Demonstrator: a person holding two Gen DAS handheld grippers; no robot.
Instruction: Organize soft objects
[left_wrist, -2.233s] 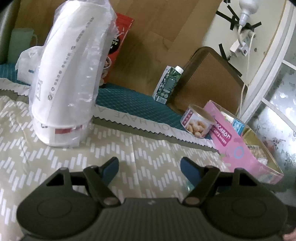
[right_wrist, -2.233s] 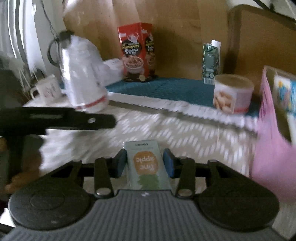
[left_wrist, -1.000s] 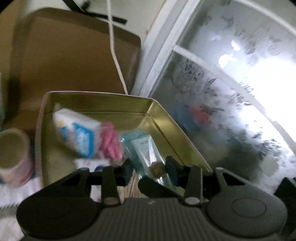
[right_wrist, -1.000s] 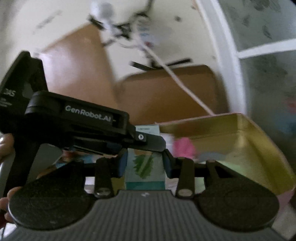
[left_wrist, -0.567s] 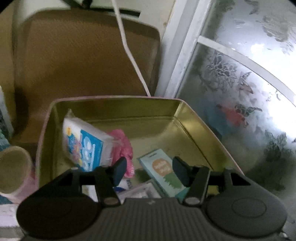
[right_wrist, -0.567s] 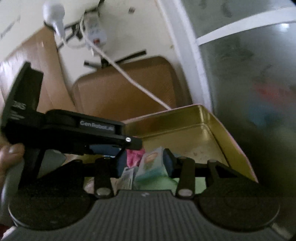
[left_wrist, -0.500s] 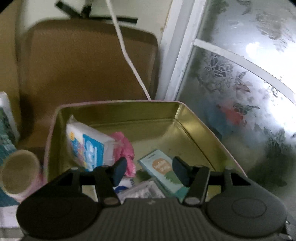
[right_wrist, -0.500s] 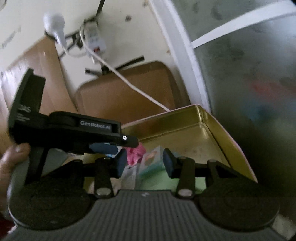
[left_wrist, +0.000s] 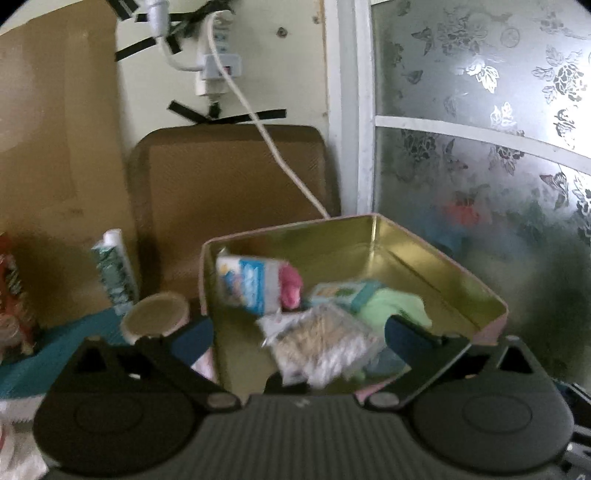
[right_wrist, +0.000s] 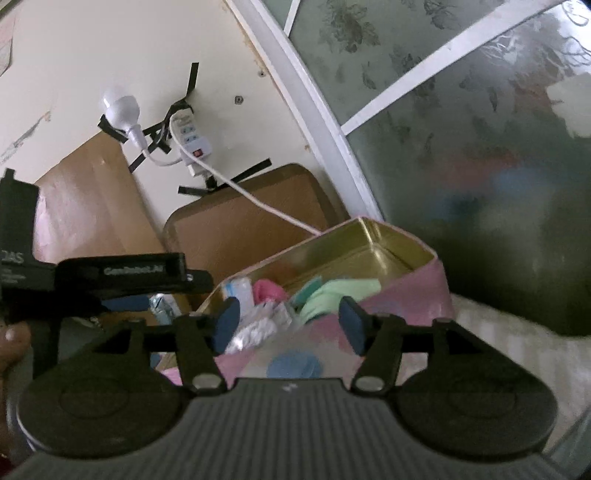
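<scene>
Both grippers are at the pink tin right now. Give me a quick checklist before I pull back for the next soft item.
1. Left gripper empty, jaws just opened wide: ok.
2. Right gripper empty, jaws just opened: ok.
3. Teal pineapple packet lying inside the pink tin: ok.
4. Clear crinkly packet fully settled in the tin: cannot tell, blurred.
5. White cable clear of both grippers: ok.
6. Snack can beside the tin upright: ok.

Tin glossy gold metal inside; packet crinkly clear plastic.
</scene>
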